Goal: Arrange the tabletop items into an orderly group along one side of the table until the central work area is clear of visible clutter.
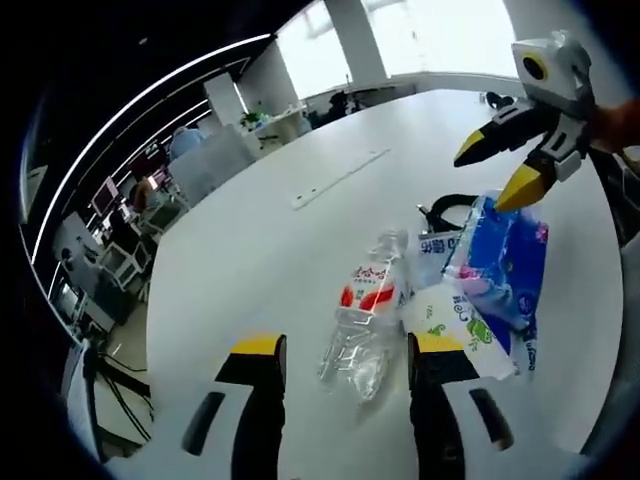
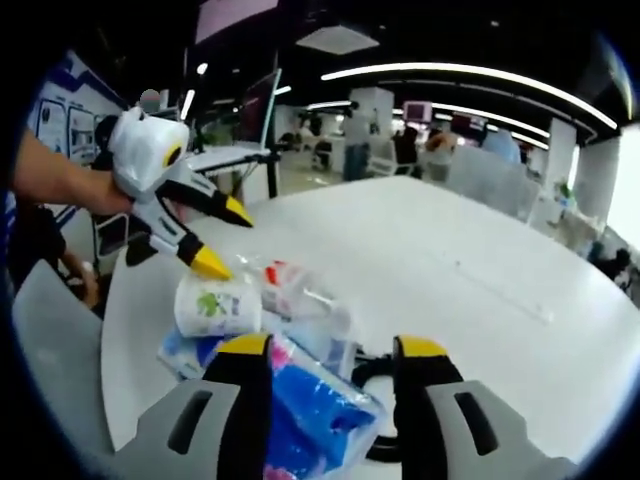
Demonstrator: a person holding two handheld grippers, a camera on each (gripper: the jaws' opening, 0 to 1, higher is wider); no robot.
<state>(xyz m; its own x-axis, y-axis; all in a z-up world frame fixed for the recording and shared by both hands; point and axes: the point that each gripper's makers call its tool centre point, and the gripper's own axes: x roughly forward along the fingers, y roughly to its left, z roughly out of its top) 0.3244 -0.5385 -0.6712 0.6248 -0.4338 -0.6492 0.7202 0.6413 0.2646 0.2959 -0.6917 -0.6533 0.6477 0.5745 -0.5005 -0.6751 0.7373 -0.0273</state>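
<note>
Both grippers hang open over the white table (image 1: 250,250) with nothing held. Between the yellow-tipped jaws of my left gripper (image 1: 345,352), just ahead of the tips, lies the clear plastic bottle (image 1: 368,312), on its side with its red-and-white label facing up. Beside its right jaw, touching the tip, is the paper cup (image 1: 455,330) with green print, tipped over. Beyond that, ahead and to the right, sits the blue tissue pack (image 1: 500,255), with a black strap (image 1: 447,207) looping out from behind it.

My right gripper (image 2: 328,350) looks at the same pile from the other side. Its jaws straddle the near end of the tissue pack (image 2: 310,410); the strap (image 2: 375,372) curls just inside the right jaw, and the cup (image 2: 217,303) and bottle (image 2: 290,285) lie ahead and to the left, right under the left gripper's tips (image 2: 225,240).

Judging from this, the step in hand is picking one item out of a tight heap. To do it well I would take the biggest first: bring the right jaws down around the tissue pack at its narrow end, keeping the strap outside the grip, and lift straight so the cup leaning on it does not roll. The bottle is thin and slick, so I would close the left jaws on its labelled waist, not the crumpled base.

The cup comes last, lightly pinched at the rim.
</note>
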